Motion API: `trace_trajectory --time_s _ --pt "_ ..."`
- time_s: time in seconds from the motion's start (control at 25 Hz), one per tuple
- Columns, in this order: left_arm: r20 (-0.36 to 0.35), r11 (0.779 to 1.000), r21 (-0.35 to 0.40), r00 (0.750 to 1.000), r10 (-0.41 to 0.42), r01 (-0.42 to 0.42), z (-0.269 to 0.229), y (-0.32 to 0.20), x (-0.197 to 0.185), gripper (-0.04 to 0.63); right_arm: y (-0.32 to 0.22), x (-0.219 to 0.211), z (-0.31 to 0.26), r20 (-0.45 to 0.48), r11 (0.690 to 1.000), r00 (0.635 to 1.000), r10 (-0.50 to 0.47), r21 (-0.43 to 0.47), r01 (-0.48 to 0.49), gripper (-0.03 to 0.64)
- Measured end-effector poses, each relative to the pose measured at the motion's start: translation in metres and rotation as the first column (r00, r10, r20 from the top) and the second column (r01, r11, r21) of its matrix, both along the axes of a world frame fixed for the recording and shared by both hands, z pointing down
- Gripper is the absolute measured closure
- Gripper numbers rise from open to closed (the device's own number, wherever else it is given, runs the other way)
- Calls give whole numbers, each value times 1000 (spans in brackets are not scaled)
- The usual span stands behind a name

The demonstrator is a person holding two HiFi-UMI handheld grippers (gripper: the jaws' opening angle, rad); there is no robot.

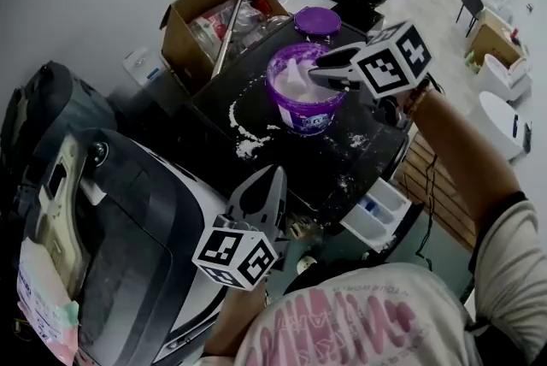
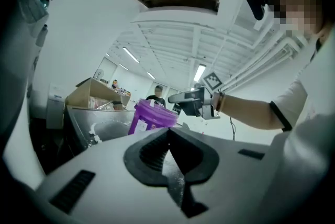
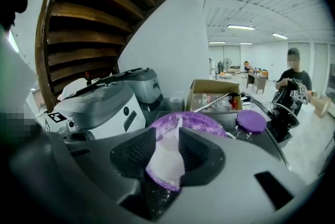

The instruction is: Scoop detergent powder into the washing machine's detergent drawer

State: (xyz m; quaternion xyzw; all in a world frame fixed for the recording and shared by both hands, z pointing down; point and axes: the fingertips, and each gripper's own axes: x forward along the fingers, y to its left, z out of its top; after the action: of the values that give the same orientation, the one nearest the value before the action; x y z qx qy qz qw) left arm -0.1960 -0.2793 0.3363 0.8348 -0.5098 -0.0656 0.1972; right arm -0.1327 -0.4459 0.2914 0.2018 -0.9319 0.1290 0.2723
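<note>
Already spilled powder (image 1: pixel 248 142) rings the purple detergent tub (image 1: pixel 305 108) on the dark surface (image 1: pixel 256 99), and the detergent drawer (image 1: pixel 376 215) stands open below its front edge. The right tool (image 1: pixel 318 71) hovers over the tub, jaws wide and gripping nothing; a crooked pinch on the white scoop (image 3: pixel 179 124) inside would likely dump more on the way across. The left tool (image 1: pixel 267 185) is closed and empty.

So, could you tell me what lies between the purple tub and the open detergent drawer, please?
Patches of spilled white powder lie on the black machine top between the tub and the drawer; the head view shows them.
</note>
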Motion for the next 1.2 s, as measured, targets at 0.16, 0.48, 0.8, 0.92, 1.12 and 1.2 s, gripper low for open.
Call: trace_trajectory --time_s 0.16,0.48,0.8,0.92,1.12,1.2 --pt "3 999 2 999 47 -47 2 -7 2 594 -18 -13 7 -106 1000 994 -21 -25 18 477" --pt "30 996 -20 995 92 -92 14 -13 -6 594 -45 -38 26 -161 997 987 -23 -77 11 454" --pt "-6 996 -4 996 92 -92 12 -11 -16 594 -39 -50 40 -198 989 978 -64 -143 36 592" --pt "-9 996 6 996 85 -85 9 -11 -20 594 -34 -52 40 -193 987 979 -68 -153 38 611" --pt "-27 997 12 997 72 -72 7 -9 -26 594 -28 -38 24 -200 997 977 -71 1 73 612" --pt "-30 997 13 997 72 -72 7 -9 -25 594 -28 -26 20 -233 994 971 -46 83 67 614"
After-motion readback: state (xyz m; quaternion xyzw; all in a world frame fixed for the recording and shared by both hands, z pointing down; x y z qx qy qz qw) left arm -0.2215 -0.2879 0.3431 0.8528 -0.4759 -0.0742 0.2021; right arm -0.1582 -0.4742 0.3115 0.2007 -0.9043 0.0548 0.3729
